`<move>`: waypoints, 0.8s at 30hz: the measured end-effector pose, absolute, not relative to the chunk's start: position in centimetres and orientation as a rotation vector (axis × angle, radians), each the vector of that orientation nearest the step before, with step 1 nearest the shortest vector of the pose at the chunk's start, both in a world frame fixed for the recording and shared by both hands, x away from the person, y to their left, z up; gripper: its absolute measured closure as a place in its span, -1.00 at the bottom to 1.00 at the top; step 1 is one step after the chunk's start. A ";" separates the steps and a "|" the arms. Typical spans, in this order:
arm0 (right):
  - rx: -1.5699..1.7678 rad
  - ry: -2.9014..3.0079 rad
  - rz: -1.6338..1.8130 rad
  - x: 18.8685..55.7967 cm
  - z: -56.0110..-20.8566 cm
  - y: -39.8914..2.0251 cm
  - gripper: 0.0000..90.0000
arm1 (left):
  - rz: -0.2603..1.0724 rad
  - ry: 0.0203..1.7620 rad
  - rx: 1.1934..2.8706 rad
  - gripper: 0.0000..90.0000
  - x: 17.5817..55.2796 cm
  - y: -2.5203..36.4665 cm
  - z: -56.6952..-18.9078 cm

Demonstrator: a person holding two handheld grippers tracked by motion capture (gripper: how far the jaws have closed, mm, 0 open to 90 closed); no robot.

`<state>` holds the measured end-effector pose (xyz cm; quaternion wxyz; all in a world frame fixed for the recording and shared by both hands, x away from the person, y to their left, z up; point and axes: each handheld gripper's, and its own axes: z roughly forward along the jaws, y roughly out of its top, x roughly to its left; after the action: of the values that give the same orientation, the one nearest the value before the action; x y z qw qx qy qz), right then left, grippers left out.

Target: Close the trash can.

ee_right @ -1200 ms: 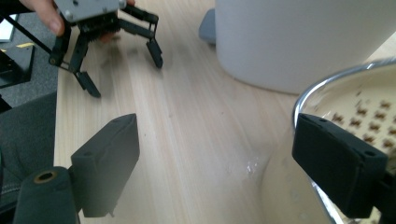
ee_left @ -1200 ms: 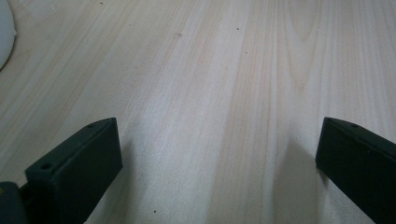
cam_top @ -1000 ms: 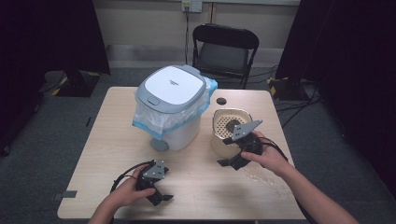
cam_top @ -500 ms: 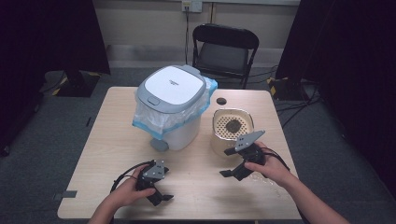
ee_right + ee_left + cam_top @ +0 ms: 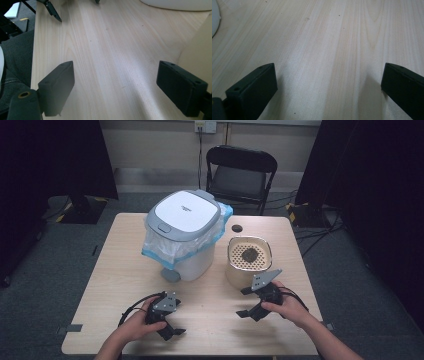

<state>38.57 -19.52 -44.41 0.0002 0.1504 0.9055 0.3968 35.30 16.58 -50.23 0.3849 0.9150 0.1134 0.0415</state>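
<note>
Both grippers were sitting low over the wooden table (image 5: 120, 270), nothing held in either one. The left gripper (image 5: 169, 327) was down around 7 o'clock on the tabletop, jaws spread wide with just bare wood between them in its own view (image 5: 329, 82). The right gripper (image 5: 248, 303) was over at about 5 o'clock, jaws wide too, empty, parked just beside the cream perforated basket (image 5: 249, 256), which sat at roughly 3 o'clock. In the right gripper view (image 5: 116, 82) the basket's pale wall (image 5: 200, 57) was right next to one jaw. The white lidded bin (image 5: 185, 232) with its blue-edged liner bag (image 5: 167, 249) stood near the middle, toward 12.
</note>
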 end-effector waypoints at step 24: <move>0.426 2.855 1.169 38.6 -47.5 -17.1 -0.68 | 0.106 0.290 2.332 -1.00 35.3 16.6 -50.2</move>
<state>38.56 -17.14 -47.49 0.0136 0.1368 0.9167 0.3753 35.29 16.58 -50.22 0.3843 0.9152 0.1137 0.0415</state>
